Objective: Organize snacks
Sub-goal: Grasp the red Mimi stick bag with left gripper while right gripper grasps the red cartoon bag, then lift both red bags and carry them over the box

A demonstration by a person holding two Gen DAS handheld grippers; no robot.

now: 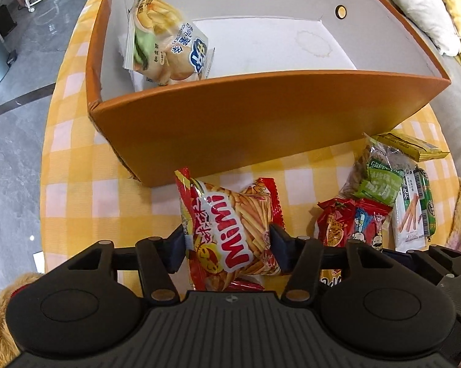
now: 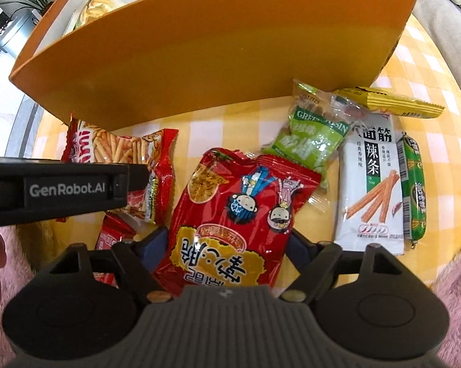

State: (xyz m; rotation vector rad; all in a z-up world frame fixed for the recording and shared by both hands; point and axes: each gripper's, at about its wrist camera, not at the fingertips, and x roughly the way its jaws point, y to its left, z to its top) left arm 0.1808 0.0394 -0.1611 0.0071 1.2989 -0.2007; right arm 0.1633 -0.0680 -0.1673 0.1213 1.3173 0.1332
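Snacks lie loose on the yellow-checked surface (image 2: 218,122) in front of my orange box (image 1: 261,116), with one chip packet (image 1: 166,46) already inside it. My left gripper (image 1: 228,242) has its fingers clamped on the sides of the red Mimi stick bag (image 1: 233,233). My right gripper (image 2: 224,245) straddles the red cartoon bag (image 2: 239,214), but I cannot tell whether its fingers are pressing it.

Left gripper (image 1: 227,242): pointing steeply down, pads pressed against a packet's sides. Right gripper (image 2: 224,245): same downward pose, jaws flanking another packet (contact unclear).
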